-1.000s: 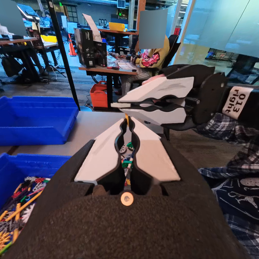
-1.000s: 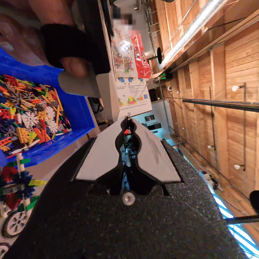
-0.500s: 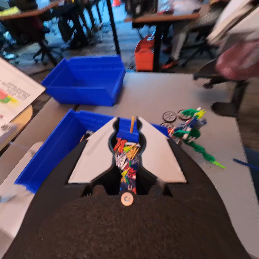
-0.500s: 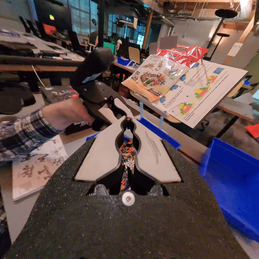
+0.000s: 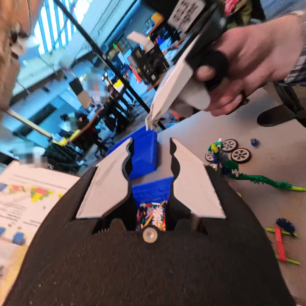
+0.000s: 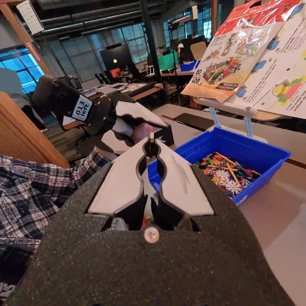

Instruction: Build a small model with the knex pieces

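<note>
**Two hand-held grippers above a grey table with a bin of building-toy pieces**

The left gripper [image 5: 151, 140] has its two white fingers spread wide, with nothing between them. It hovers over a blue bin [image 5: 152, 190] filled with small, many-coloured rods and snowflake-shaped connectors [image 5: 153, 213]. Just beyond that bin stands a second blue bin [image 5: 144, 154], nearer the table's far edge.

The right gripper [image 6: 151, 140] has its fingers almost together, pinching a small, pale, thin piece [image 6: 151, 137] at the very tips; what the piece is cannot be told. A person's hand [image 5: 248, 61], with a plaid sleeve, grips its handle above the table. Seen from the right wrist view, the left gripper [image 6: 132, 125] sits close ahead and to the left, and the filled bin [image 6: 231, 145] lies just to the right.

On the bare grey table [image 5: 273, 149], to the right of the bins, lies a partly built toy model [image 5: 221, 159] with grey wheels and a long green tail. A smaller red and green assembly [image 5: 281, 240] lies near the table's right edge. Behind the filled bin, a tilted stand holds an instruction sheet [image 6: 281, 79] and a toy package [image 6: 235, 54].
</note>
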The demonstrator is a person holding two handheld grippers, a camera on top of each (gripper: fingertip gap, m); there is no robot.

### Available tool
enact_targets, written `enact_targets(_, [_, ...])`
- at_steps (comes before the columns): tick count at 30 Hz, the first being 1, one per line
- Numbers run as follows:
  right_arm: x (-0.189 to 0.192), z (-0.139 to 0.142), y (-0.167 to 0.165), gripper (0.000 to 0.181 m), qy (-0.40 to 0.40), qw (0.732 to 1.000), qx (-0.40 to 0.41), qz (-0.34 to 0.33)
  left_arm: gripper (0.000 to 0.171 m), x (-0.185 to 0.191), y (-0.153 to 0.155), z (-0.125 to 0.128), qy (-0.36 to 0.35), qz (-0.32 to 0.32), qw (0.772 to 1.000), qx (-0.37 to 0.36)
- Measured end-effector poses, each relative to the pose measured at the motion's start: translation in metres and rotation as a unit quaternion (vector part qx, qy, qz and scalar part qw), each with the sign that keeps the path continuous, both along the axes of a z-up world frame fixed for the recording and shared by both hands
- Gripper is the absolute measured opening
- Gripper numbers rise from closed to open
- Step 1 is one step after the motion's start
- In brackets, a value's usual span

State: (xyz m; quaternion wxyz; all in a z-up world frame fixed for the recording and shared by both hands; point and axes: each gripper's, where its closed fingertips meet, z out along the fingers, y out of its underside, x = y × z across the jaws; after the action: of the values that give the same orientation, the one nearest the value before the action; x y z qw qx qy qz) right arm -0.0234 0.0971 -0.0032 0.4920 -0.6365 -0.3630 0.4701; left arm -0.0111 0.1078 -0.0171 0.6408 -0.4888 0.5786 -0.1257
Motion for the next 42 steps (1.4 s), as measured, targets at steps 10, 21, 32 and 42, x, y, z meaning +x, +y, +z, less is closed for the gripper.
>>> enact_targets(10, [-0.004, -0.007, -0.019, 0.002, -0.018, 0.998, -0.027, 0.061, 0.015, 0.014, -0.021, 0.004, 0.014, -0.028, 0.997, 0.068])
enact_targets(21, [0.004, -0.002, -0.014, 0.017, -0.004, 0.999, -0.026, 0.042, 0.012, 0.011, -0.020, 0.015, 0.004, -0.008, 0.994, 0.104])
enact_targets(32, [0.011, 0.003, -0.026, 0.010, 0.030, 0.998, -0.017, 0.043, 0.011, 0.011, -0.025, 0.024, -0.015, -0.002, 0.992, 0.122])
enact_targets(42, [0.008, 0.004, -0.025, 0.007, 0.021, 0.999, 0.017, 0.022, 0.011, 0.009, -0.026, 0.025, -0.013, 0.001, 0.991, 0.130])
